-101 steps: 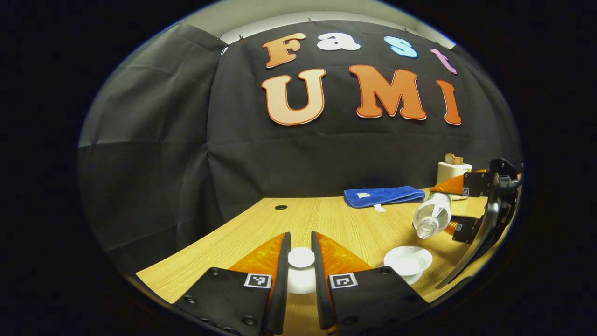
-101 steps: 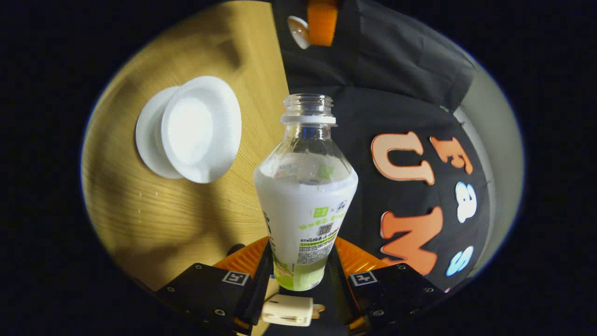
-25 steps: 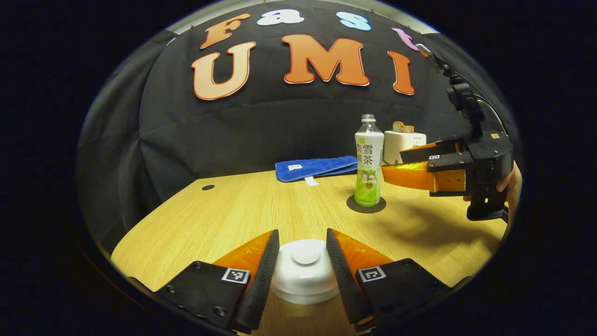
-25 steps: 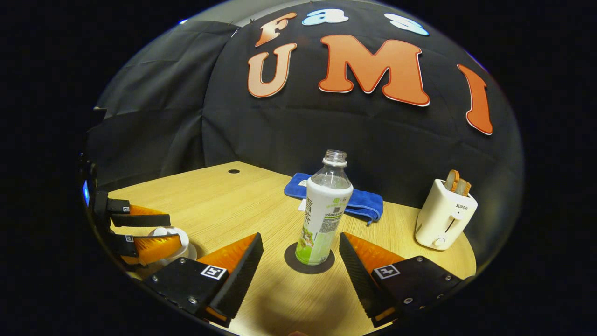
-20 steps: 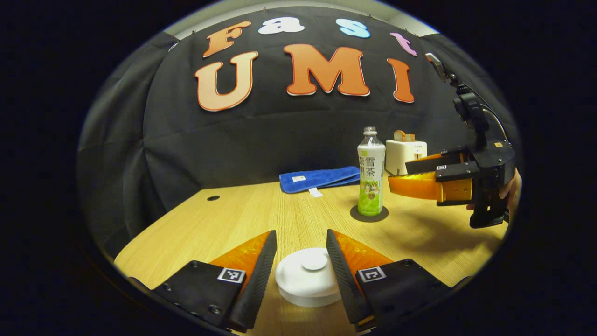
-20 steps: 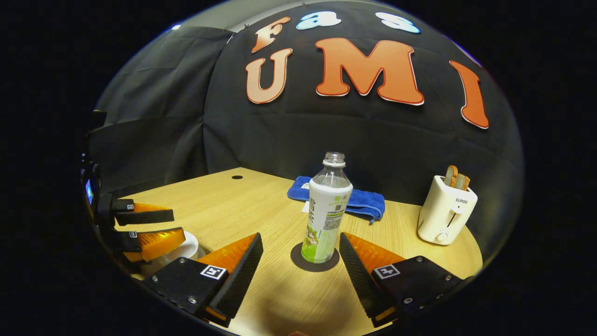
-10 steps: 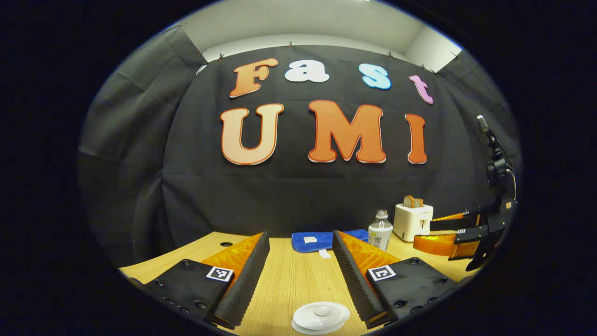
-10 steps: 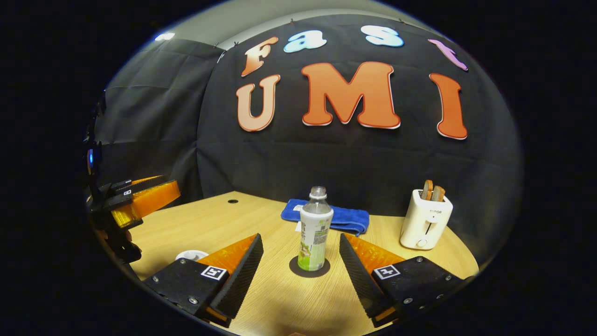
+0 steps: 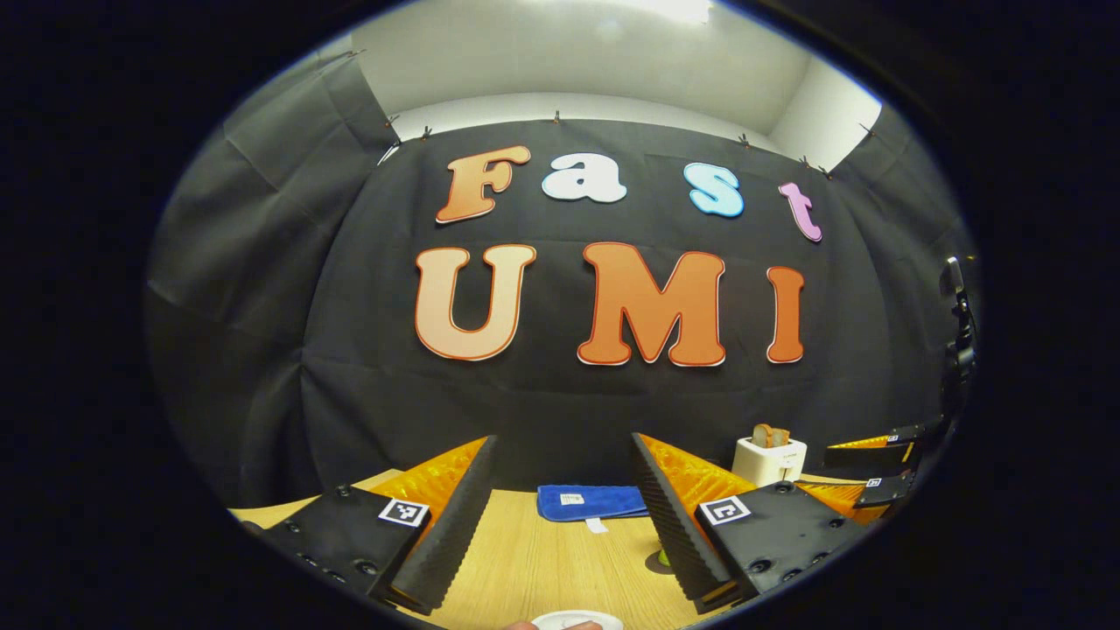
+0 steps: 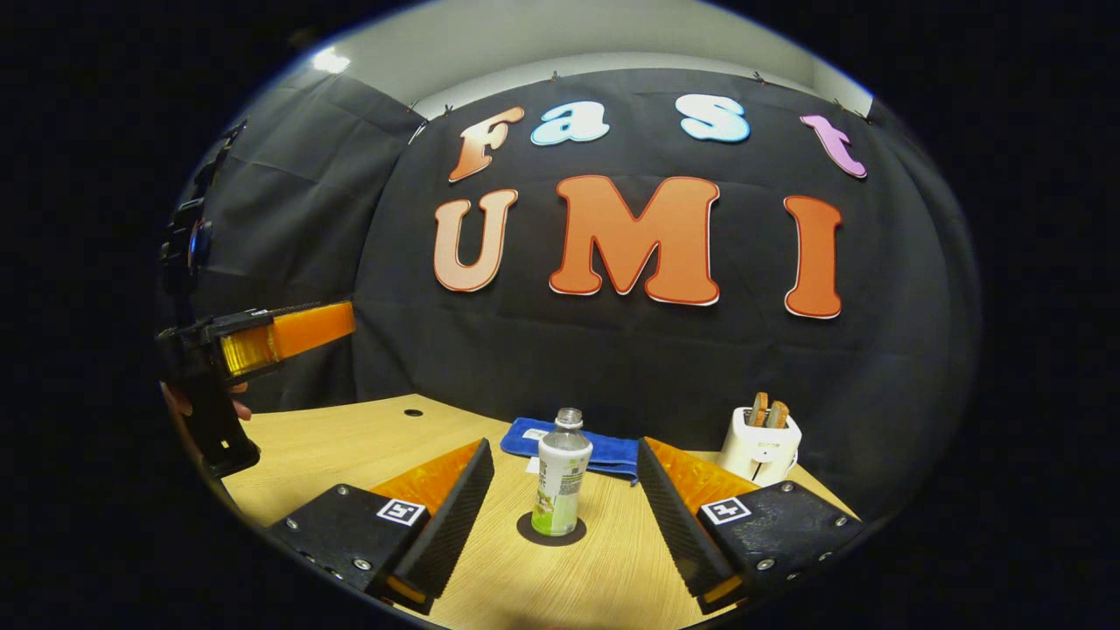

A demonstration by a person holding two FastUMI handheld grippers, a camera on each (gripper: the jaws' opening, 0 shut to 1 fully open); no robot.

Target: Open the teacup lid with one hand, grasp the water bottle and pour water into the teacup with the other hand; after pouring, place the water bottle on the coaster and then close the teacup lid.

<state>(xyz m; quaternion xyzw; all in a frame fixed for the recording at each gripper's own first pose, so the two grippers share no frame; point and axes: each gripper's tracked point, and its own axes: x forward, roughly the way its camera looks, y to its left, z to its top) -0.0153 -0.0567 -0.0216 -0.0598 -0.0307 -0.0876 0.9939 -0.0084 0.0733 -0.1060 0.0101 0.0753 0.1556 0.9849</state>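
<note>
Both grippers are raised above the wooden table (image 10: pixel 350 446), fingers spread wide and holding nothing. In the left gripper view, the left gripper (image 9: pixel 560 516) sits above the white teacup lid (image 9: pixel 577 621). In the right gripper view, the right gripper (image 10: pixel 564 516) frames the water bottle (image 10: pixel 560 484) standing upright on its dark coaster (image 10: pixel 551 530); beyond lie a blue cloth (image 10: pixel 604 451) and a white toaster (image 10: pixel 759 448).

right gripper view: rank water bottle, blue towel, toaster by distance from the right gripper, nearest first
From the right gripper:
1. Water bottle, upright on the dark coaster, straight ahead between the open fingers.
2. Blue towel, just behind the bottle, lying on the wooden table.
3. Toaster, off to the right near the table's far edge. Towel and toaster are close; the towel looks slightly nearer.
</note>
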